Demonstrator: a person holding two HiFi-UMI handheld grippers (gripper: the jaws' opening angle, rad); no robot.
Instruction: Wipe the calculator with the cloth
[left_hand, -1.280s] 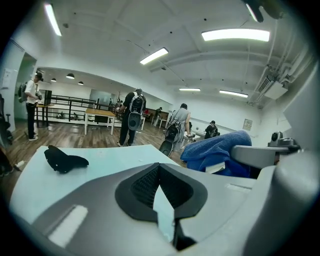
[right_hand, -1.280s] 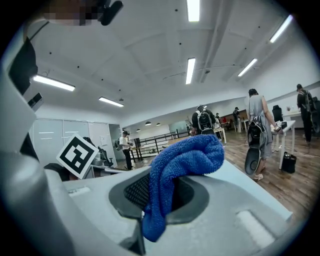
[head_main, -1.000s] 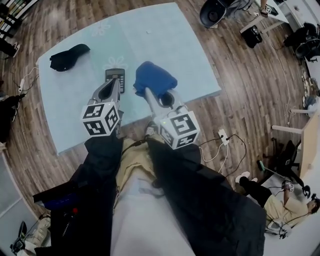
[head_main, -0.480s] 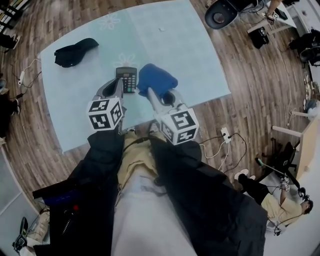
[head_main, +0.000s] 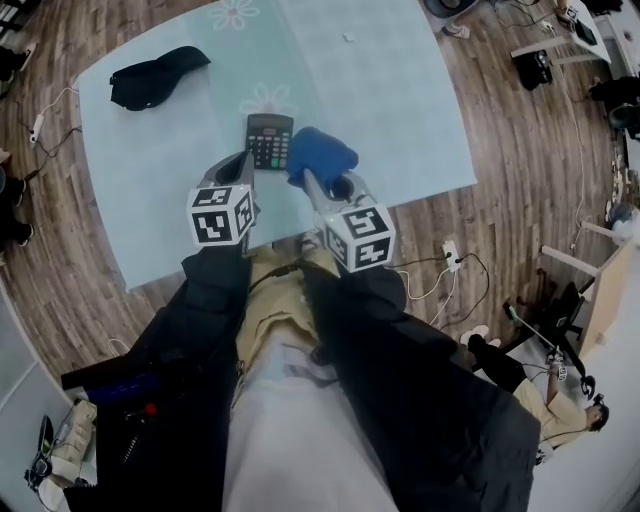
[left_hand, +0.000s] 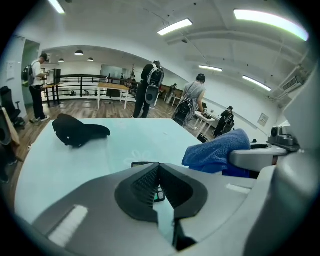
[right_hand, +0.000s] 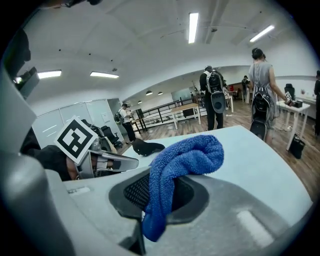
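Two jaws of right gripper (right_hand: 158, 187) clamped on blue cloth (head_main: 322, 155), just beside black calculator (head_main: 268, 139) on pale mat (head_main: 385, 110), left gripper (left_hand: 159, 168) closed, empty (black pouch (head_main: 155, 76) well apart).

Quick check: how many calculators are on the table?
1. The calculator lies on the table just ahead of the left claw, beside the cloth held in the right claw. Nothing else there looks like one; the cloth hides a small patch.
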